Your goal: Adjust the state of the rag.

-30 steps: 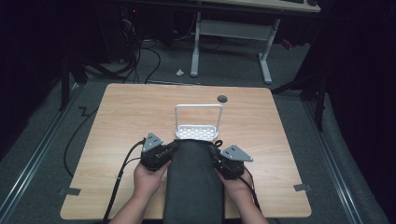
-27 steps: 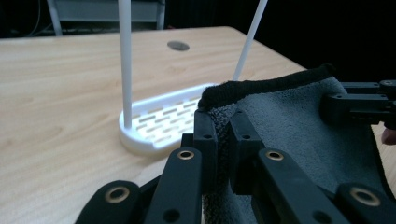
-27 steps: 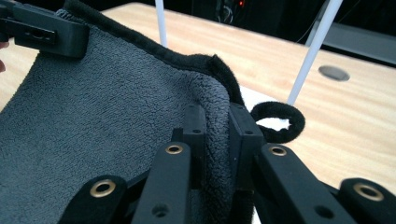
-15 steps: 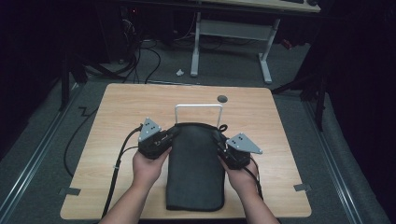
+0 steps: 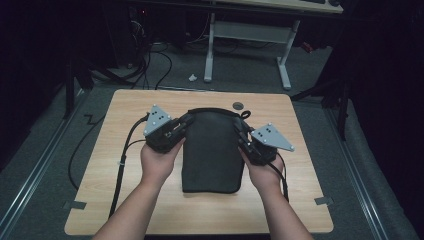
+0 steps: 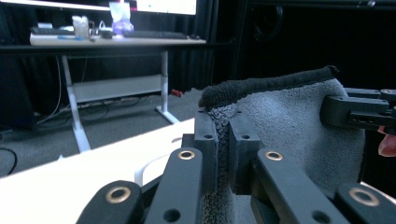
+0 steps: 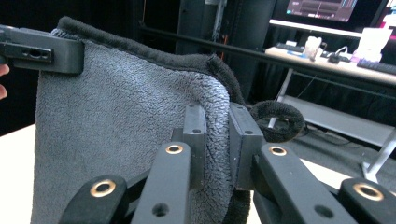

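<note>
Both hands have been rising since the earlier frames, and the grey towel (image 5: 211,150) is now hanging taller between them, hiding the white rack that was showing behind it. From the high view, the left gripper (image 5: 186,121) and the right gripper (image 5: 239,131) are each pinching one top corner of the towel, holding it stretched above the wooden table (image 5: 110,200), while its lower edge is draping down near the person's side of the tabletop. Through the left gripper view, the left gripper (image 6: 223,144) is clenching a fold of the towel (image 6: 299,130) between its jaws just under the dark hem, with the other gripper biting the far corner. Through the right gripper view, the right gripper (image 7: 215,140) is likewise clamping the towel (image 7: 116,140) below its hem, and a small hanging loop (image 7: 276,120) is dangling beside the jaws. Judging by this, the pick-up and spreading are done; what is probably remaining is carrying the towel to the rack and draping it over the bar, or laying it down for folding, which I cannot tell.
</note>
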The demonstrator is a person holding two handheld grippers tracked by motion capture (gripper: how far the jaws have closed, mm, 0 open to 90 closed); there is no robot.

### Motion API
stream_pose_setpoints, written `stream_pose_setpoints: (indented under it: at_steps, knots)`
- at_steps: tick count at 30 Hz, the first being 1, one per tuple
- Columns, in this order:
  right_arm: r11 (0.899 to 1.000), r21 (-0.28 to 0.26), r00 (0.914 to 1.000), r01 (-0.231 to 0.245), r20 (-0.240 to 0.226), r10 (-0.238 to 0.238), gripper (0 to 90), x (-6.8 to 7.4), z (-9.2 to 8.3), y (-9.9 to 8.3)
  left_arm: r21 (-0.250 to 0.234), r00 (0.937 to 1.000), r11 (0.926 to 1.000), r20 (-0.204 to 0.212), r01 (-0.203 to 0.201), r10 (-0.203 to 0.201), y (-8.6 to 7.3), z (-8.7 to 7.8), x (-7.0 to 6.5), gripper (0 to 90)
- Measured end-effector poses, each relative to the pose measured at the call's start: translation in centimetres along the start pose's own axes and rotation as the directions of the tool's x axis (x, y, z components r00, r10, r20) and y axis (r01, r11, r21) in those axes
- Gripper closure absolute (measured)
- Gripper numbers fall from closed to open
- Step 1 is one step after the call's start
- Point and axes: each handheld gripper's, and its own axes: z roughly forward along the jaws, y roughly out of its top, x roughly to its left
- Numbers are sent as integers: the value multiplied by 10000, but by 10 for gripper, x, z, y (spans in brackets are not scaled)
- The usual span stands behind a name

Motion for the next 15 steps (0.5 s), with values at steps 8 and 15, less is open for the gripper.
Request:
stream_pose_setpoints:
  at_steps: [8,15]
  knots:
    - [9990,-441,9999,-60,117,65,801,-8,4,18,-288,10000,9996,-43,-73,71,19,7,5,843]
    - [9981,-586,9997,-205,108,211,802,-16,12,31,-366,9998,9992,-121,-129,125,30,17,11,844]
